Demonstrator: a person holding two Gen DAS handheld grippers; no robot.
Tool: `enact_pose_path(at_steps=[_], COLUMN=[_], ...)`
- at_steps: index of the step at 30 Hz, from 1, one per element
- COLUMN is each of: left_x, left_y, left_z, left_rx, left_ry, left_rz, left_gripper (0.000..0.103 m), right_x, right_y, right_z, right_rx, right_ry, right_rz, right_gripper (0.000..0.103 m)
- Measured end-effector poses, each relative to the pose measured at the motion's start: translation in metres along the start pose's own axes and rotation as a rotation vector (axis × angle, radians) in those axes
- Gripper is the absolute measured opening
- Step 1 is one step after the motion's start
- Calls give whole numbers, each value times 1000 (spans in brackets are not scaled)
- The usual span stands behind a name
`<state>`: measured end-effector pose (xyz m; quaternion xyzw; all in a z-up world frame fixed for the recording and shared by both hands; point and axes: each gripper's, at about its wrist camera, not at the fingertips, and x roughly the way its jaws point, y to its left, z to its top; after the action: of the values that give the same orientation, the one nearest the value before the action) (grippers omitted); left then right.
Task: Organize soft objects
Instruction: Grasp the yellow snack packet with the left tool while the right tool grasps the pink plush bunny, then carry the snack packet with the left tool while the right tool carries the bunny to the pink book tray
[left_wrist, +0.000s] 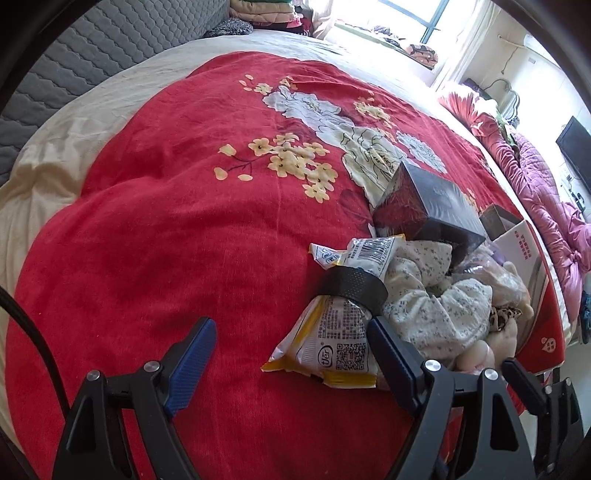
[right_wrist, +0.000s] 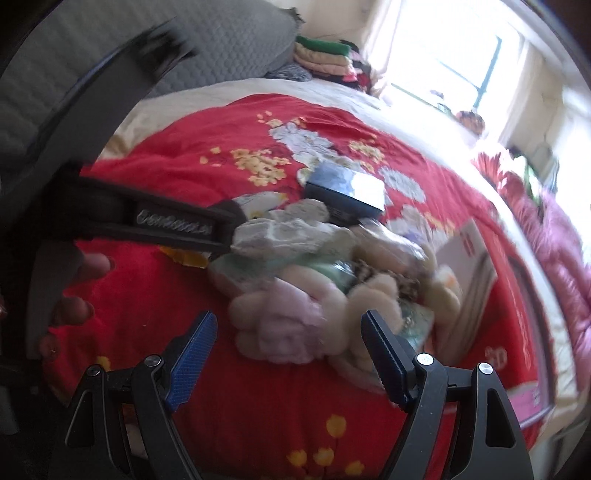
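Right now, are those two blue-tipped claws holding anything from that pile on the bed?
No. The left gripper is open beside the yellow snack packet, and the right gripper is open before the plush toys. Neither grips anything.

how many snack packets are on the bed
2 visible. One yellow-edged packet lies on the red blanket just ahead of the left hand-held gripper; a second packet lies beyond it, by the floral cloth. The pile may hide more.
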<state>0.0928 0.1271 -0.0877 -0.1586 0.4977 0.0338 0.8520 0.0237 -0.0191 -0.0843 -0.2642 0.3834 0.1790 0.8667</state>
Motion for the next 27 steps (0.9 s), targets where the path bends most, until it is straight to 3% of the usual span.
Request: enact_pose_path(at_steps=[3, 5, 8, 9, 10, 11, 13, 18, 23, 27], left_x=[4, 5, 8, 9, 11, 13, 15, 12, -9, -30], left_y=[3, 3, -1, -3, -5, -5, -5, -4, -1, -1], left_z=[1, 1, 3, 3, 4, 5, 6, 6, 3, 1], left_rx=[-2, 2, 14, 23, 28, 20, 12, 3, 0, -2], left_ry=[2, 2, 7, 7, 12, 22, 21, 3, -57, -95], left_rz=[-22, -39, -72, -87, -114, -151, -165, -175, -113, -75], left_gripper=[83, 80, 67, 58, 47, 47, 45, 42, 42, 41], right_x=[11, 13, 14, 12, 9, 5, -4, -24, -42, -56], right_y=[6, 1, -12, -17, -21, -26, -37, -62, -77, -83], right_z=[1, 2, 2, 3, 2, 1, 1, -5, -6, -8], right_rx=[-30, -17, 27, 46, 59, 71, 114, 223, 299, 319], right_ry=[11, 1, -7, -14, -22, -31, -50, -96, -153, -176], right_rz=[-53, -50, 8, 28, 42, 58, 107, 164, 217, 211], right_gripper=[80, 65, 56, 53, 47, 43, 20, 19, 19, 19])
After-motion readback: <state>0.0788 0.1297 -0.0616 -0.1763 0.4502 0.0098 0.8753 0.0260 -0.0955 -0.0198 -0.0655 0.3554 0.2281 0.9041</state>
